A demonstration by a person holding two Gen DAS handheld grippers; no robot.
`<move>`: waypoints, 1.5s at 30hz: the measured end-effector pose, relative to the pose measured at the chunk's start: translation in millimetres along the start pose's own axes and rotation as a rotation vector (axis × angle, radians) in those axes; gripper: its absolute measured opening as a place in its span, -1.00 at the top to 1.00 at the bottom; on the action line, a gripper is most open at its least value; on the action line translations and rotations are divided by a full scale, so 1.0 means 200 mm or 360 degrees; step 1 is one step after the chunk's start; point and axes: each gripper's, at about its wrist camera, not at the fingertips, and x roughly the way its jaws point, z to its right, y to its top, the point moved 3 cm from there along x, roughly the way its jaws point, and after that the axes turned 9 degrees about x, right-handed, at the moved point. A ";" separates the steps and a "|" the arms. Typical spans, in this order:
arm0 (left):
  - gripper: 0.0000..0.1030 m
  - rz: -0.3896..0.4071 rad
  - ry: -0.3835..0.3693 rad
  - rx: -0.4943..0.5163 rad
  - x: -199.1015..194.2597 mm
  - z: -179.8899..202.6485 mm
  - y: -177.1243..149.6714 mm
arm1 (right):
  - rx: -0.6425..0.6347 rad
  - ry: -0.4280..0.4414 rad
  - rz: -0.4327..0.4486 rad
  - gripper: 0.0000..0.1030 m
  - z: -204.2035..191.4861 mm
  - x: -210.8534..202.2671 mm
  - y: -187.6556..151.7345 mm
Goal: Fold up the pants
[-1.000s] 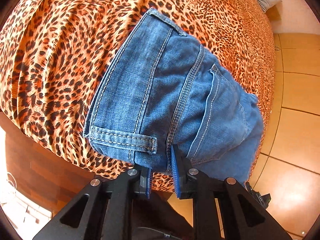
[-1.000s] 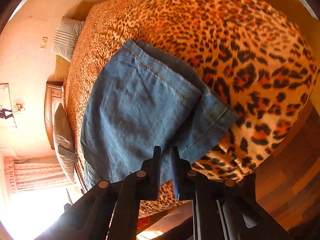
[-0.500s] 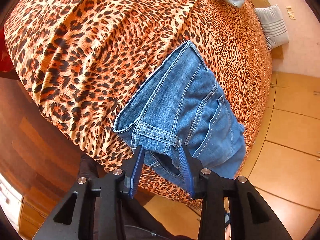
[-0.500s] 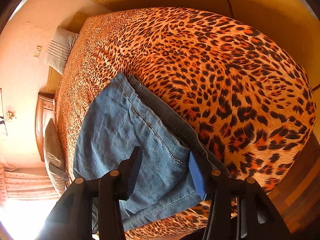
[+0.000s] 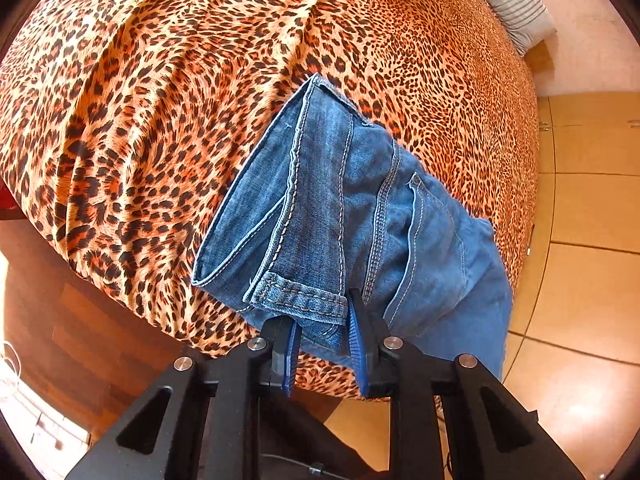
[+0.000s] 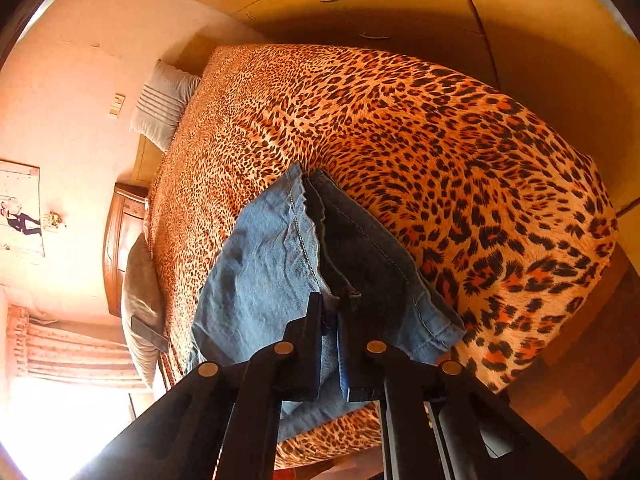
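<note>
- A grey striped pillow (image 6: 162, 104) lies at the far end of the leopard-print bedspread (image 5: 168, 92); nothing blocks either tool.
- Blue denim pants (image 5: 360, 216) lie at the bed's near edge.
- The left gripper (image 5: 324, 350), jaws just closing, clamps the waistband; the right gripper (image 6: 330, 344) pinches the cuffs.
- Wooden floor (image 5: 580, 280) lies to the right.

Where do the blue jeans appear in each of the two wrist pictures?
Left wrist: jeans centre to lower right, waistband corner between the left tongs.
Right wrist: jeans lower centre, paler side showing, pinched by the right tongs.
Shared landmark: striped grey pillow on the leopard bedspread.
</note>
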 end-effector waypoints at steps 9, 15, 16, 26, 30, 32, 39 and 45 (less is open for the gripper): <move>0.58 -0.0129 0.0058 -0.0139 0.19 -0.20 0.00 | 0.0205 -0.0281 -0.0014 0.88 0.36 0.07 -0.03; 0.56 -0.0212 -0.0041 0.0073 0.07 -0.15 -0.05 | 0.0130 -0.0460 0.0169 0.77 0.27 -0.11 0.11; 0.56 -0.0217 -0.0073 0.0126 0.02 -0.15 -0.08 | 0.0051 -0.0455 0.0188 0.77 0.20 -0.13 0.13; -0.10 0.0107 0.0041 0.0179 -0.11 -0.04 0.34 | -0.0926 -0.0062 -0.0461 0.22 -0.96 0.68 -0.22; -0.10 0.0010 0.0043 0.0021 0.03 -0.05 0.45 | -0.1275 -0.0201 -0.0582 0.08 -1.24 1.06 -0.43; -0.11 -0.0002 0.0065 -0.0012 0.06 -0.08 0.46 | -0.1419 -0.0308 -0.0674 0.07 -1.30 1.22 -0.51; -0.38 -0.0163 -0.0208 -0.0003 0.21 -0.14 0.53 | -0.1872 -0.0548 -0.0843 0.34 -1.33 1.46 -0.70; 0.71 -0.0157 0.0177 0.0294 0.28 -0.08 0.54 | -0.1909 -0.0549 -0.0718 0.91 -1.41 1.47 -0.70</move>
